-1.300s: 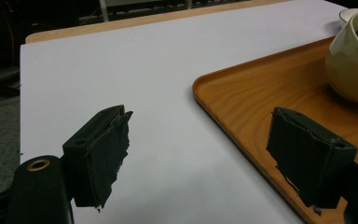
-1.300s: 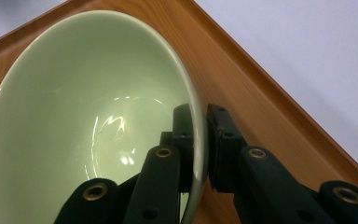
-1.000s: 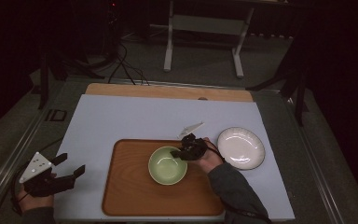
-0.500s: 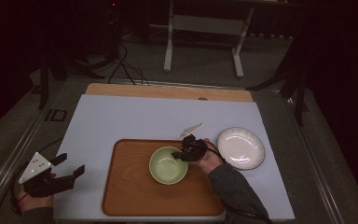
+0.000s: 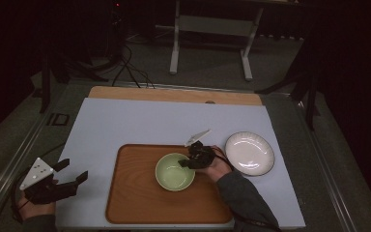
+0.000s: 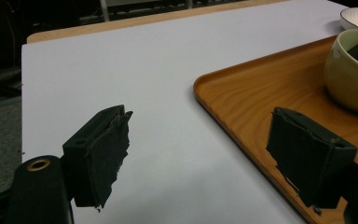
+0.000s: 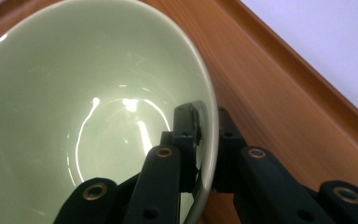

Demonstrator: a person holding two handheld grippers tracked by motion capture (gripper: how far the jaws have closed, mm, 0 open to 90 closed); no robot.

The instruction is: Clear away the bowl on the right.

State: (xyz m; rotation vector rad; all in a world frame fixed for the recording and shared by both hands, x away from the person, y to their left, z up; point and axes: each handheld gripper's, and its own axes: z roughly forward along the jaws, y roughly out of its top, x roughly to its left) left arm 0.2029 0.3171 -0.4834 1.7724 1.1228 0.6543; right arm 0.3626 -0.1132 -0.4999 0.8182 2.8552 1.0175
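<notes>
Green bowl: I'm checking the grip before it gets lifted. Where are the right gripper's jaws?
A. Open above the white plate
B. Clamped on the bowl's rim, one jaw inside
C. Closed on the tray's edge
B: the right gripper pinches the green bowl rim, one jaw inside, one outside.

1. White plate (image 5: 249, 153): round, shallow, empty; rests on the table's pale sheet near the right edge, clear of the other dishes.
2. Table (image 5: 140, 121): pale lavender-white top, a bare wooden strip (image 5: 174, 94) along its far edge.
3. Metal stand (image 5: 210, 29): light grey, two legs on the floor beyond the far edge.
4. Black cables (image 5: 125, 67): lying on the dark floor past the far left corner.
</notes>
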